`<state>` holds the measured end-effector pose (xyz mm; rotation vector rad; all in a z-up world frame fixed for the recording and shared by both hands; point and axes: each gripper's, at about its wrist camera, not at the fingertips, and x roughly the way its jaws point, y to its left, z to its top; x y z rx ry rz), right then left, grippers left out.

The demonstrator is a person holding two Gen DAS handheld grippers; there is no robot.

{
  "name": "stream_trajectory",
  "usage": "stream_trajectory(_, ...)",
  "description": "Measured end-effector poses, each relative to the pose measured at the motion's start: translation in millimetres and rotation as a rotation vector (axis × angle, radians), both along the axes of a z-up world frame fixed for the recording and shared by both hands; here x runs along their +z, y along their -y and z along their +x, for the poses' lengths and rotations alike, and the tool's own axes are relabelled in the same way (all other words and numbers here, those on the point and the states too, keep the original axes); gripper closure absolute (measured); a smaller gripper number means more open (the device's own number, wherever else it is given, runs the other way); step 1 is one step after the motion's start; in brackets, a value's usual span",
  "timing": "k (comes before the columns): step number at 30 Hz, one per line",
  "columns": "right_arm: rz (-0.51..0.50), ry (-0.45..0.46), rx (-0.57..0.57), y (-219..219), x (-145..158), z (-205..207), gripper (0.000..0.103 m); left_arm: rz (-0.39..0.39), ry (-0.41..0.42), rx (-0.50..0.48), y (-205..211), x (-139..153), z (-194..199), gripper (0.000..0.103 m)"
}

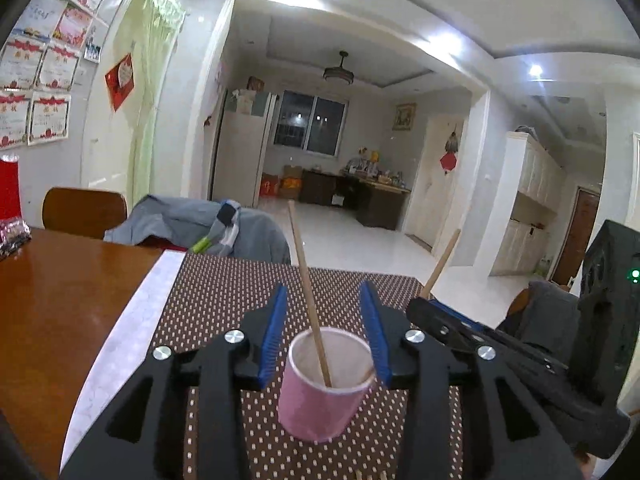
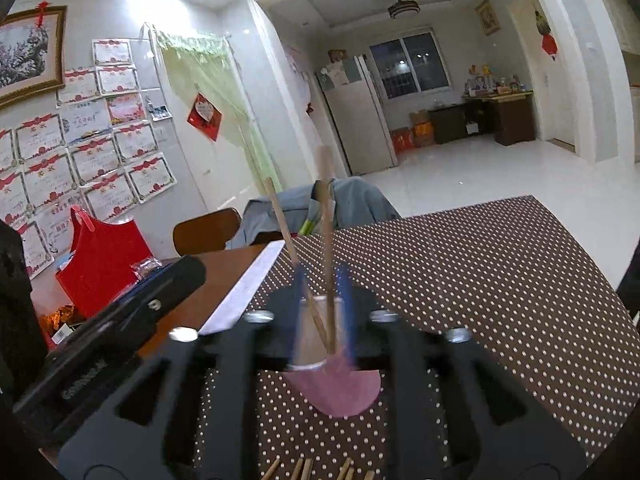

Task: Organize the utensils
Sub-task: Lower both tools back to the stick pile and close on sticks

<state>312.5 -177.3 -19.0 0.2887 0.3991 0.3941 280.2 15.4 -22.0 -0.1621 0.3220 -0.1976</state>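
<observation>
On dotted mat (image 1: 224, 280), pink cup (image 1: 320, 400)

A small pink paper cup (image 1: 324, 388) with a white inside stands upright on a brown, white-dotted placemat (image 1: 224, 292), its mouth open. Two thin, light wooden chopsticks rise from it: one (image 1: 308, 288) rests against the cup's near inner wall and leans away to the upper left, the other (image 2: 327, 248) stands nearly straight up. More wooden chopstick ends (image 2: 304, 470) lie flat on the placemat at the picture's bottom edge.
</observation>
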Motion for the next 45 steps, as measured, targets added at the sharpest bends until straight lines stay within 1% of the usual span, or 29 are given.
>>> stream_trajectory(1,0.001,-0.003,-0.011,2,0,-3,0.05,0.007,-0.008,0.006,-1,0,-5,0.064)
stream_trajectory(5,-0.02,-0.011,-0.024,4,3,-14,0.05,0.047,-0.044,0.017,-4,0,-18,0.064)
stream_trajectory(7,-0.026,-0.022,-0.032,7,2,-21,0.05,0.064,-0.076,0.013,-5,-2,-25,0.064)
stream_trajectory(11,-0.055,-0.06,-0.034,11,-4,-36,0.05,0.103,-0.168,-0.005,-8,-12,-40,0.064)
stream_trajectory(13,-0.068,-0.086,-0.03,14,-12,-42,0.05,0.129,-0.226,-0.02,-8,-20,-44,0.064)
stream_trajectory(16,-0.085,-0.154,-0.02,17,-27,-51,0.05,0.164,-0.315,-0.035,-7,-35,-52,0.064)
stream_trajectory(19,-0.102,-0.244,-0.003,19,-43,-60,0.05,0.196,-0.425,-0.049,-5,-56,-59,0.064)
stream_trajectory(22,-0.135,-0.31,0.023,20,-57,-71,0.05,0.203,-0.513,-0.075,-4,-75,-65,0.064)
stream_trajectory(24,-0.161,-0.345,0.036,20,-63,-78,0.05,0.217,-0.59,-0.099,-1,-90,-70,0.064)
stream_trajectory(27,-0.169,-0.4,0.063,23,-71,-86,0.05,0.232,-0.674,-0.111,2,-106,-72,0.064)
stream_trajectory(29,-0.172,-0.439,0.077,25,-77,-89,0.05,0.223,-0.74,-0.127,3,-116,-74,0.064)
stream_trajectory(31,-0.178,-0.481,0.092,26,-83,-90,0.05,0.211,-0.77,-0.133,3,-120,-76,0.064)
stream_trajectory(35,-0.18,-0.547,0.141,24,-94,-95,0.05,0.218,-0.801,-0.127,3,-124,-79,0.065)
stream_trajectory(37,-0.19,-0.575,0.163,24,-100,-97,0.057,0.222,-0.819,-0.125,3,-128,-79,0.065)
stream_trajectory(38,-0.196,-0.591,0.175,22,-103,-97,0.064,0.22,-0.823,-0.126,5,-129,-80,0.065)
stream_trajectory(39,-0.199,-0.604,0.182,21,-104,-97,0.069,0.216,-0.831,-0.127,4,-132,-80,0.068)
stream_trajectory(41,-0.196,-0.627,0.188,19,-109,-96,0.069,0.221,-0.826,-0.109,2,-132,-80,0.079)
stream_trajectory(42,-0.194,-0.633,0.19,19,-110,-96,0.072,0.208,-0.829,-0.103,-1,-133,-78,0.081)
stream_trajectory(44,-0.198,-0.638,0.185,19,-112,-95,0.078,0.189,-0.836,-0.097,-6,-135,-79,0.096)
stream_trajectory(45,-0.198,-0.64,0.185,19,-112,-95,0.08,0.183,-0.838,-0.091,-8,-135,-79,0.097)
